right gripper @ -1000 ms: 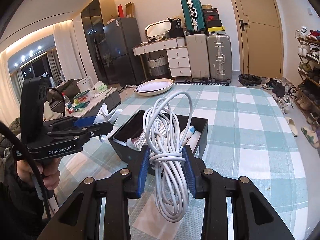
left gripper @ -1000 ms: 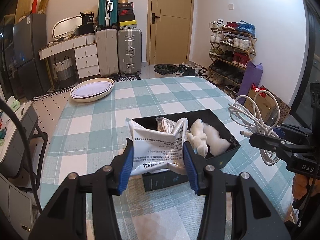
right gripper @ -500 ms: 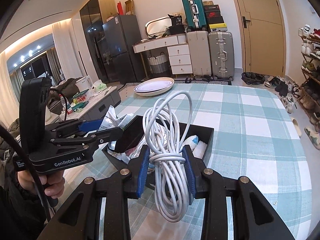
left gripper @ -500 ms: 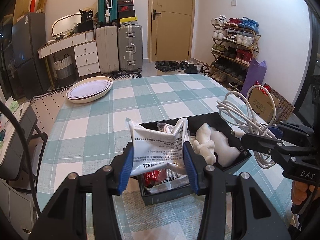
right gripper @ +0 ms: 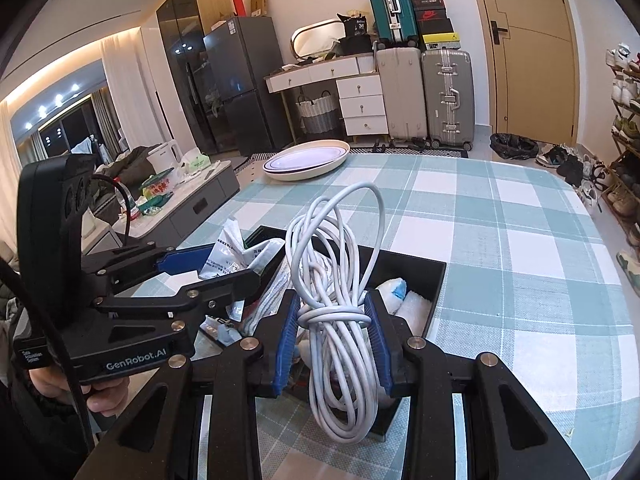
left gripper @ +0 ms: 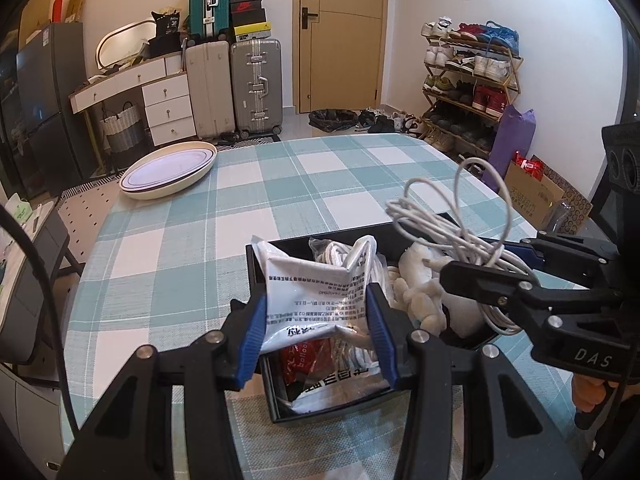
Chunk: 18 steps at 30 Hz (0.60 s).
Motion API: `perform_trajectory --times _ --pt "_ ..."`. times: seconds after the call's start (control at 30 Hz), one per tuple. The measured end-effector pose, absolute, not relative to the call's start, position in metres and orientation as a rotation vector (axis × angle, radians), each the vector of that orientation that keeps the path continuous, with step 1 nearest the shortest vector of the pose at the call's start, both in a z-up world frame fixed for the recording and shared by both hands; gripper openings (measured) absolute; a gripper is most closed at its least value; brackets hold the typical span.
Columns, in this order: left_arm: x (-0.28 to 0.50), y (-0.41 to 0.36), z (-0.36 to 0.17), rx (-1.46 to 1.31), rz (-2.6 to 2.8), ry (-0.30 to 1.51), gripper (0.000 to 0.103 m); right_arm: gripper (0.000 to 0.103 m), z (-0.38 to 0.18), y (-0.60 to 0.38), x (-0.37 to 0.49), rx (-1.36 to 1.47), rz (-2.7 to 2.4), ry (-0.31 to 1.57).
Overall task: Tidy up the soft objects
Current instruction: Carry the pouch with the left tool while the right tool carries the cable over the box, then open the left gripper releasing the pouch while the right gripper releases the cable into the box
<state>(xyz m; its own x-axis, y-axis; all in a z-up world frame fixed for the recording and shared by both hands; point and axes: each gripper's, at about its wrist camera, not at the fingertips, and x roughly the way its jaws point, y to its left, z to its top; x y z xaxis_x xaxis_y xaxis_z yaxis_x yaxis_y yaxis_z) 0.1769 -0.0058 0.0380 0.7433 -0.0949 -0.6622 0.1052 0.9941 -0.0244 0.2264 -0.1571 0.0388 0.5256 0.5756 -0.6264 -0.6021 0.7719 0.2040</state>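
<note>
Over the black box [left gripper: 460, 224] near the table's front edge, the left tool [left gripper: 316, 324] is clenching a white packet [left gripper: 316, 296] and the right tool [right gripper: 332, 340] a coiled cable [right gripper: 340, 280], both probably awaiting lowering and release inside.

"GenRobot.AI" marks the left gripper [right gripper: 224, 276]; "DAS" the right gripper [left gripper: 490, 266].

Over the last second we have carried both loads in over the black box [left gripper: 256, 276]. Our left gripper [left gripper: 316, 334], with the white packet [left gripper: 316, 292], began short of the near wall and now hangs above the box's near end. Our right gripper [right gripper: 330, 336] has swung the coiled white cable [right gripper: 340, 280] from beside the box to above the plush toy [left gripper: 420, 300] inside it.
</note>
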Motion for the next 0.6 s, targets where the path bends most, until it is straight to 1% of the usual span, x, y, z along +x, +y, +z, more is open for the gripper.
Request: perform_trajectory --times 0.43,0.6 --pt "0.180 -0.016 0.032 0.065 -0.121 0.724 0.047 0.034 0.018 -0.142 0.244 -0.099 0.688 0.760" --pt "0.184 -0.017 0.024 0.043 -0.135 0.756 0.048 0.034 0.016 -0.144 0.247 -0.109 0.691 0.761"
